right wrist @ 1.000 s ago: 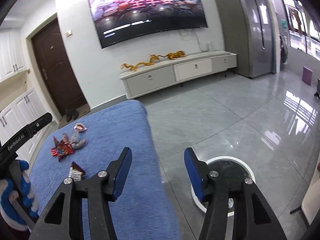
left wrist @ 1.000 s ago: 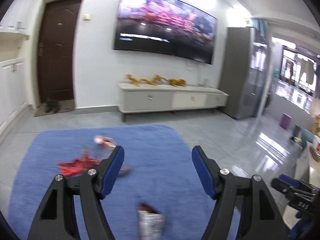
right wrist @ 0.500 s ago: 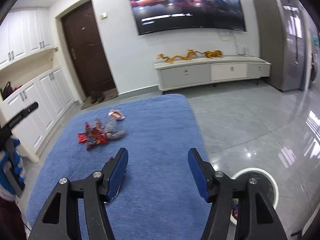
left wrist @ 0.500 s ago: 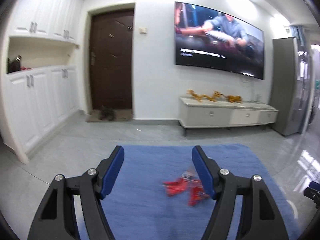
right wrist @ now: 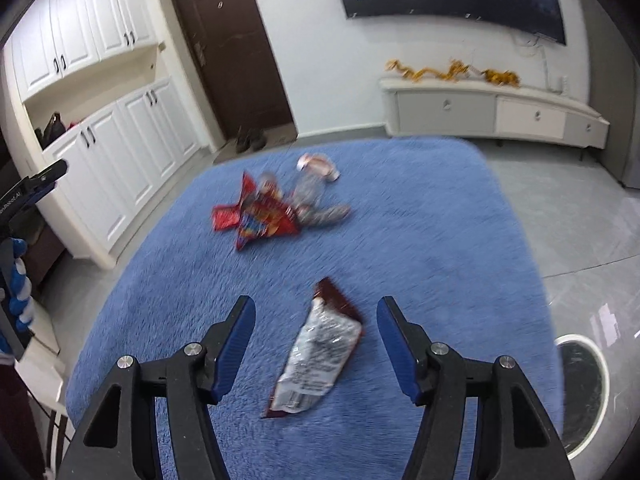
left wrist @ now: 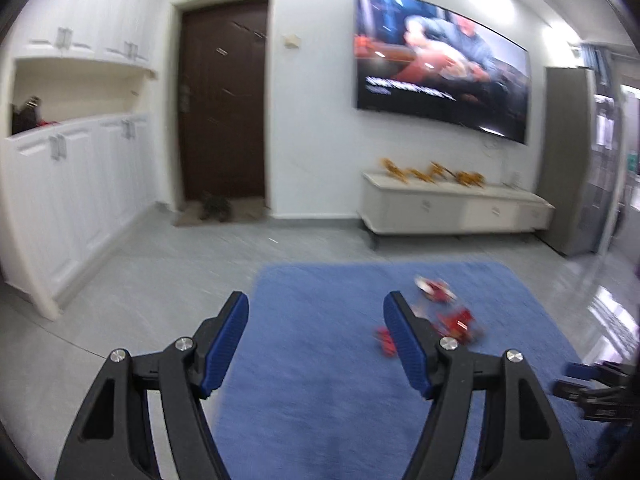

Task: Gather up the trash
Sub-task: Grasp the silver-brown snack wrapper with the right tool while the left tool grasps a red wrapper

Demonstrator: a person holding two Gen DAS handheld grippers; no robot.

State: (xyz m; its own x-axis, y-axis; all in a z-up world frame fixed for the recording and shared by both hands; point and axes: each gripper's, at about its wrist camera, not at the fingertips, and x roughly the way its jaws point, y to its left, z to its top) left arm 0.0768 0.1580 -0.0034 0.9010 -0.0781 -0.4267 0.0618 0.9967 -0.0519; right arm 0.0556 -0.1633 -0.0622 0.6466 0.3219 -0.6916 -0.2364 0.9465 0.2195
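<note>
Lying flat, silver wrapper (right wrist: 320, 356) runs lengthwise between the jaws.

White walls; dark brown door (left wrist: 222, 100); wall-mounted TV (left wrist: 440, 68), lit; white cabinets (left wrist: 72, 176) left; low white TV console (left wrist: 456, 208); grey glossy tile floor (left wrist: 160, 280); blue rug (right wrist: 400, 240).
</note>
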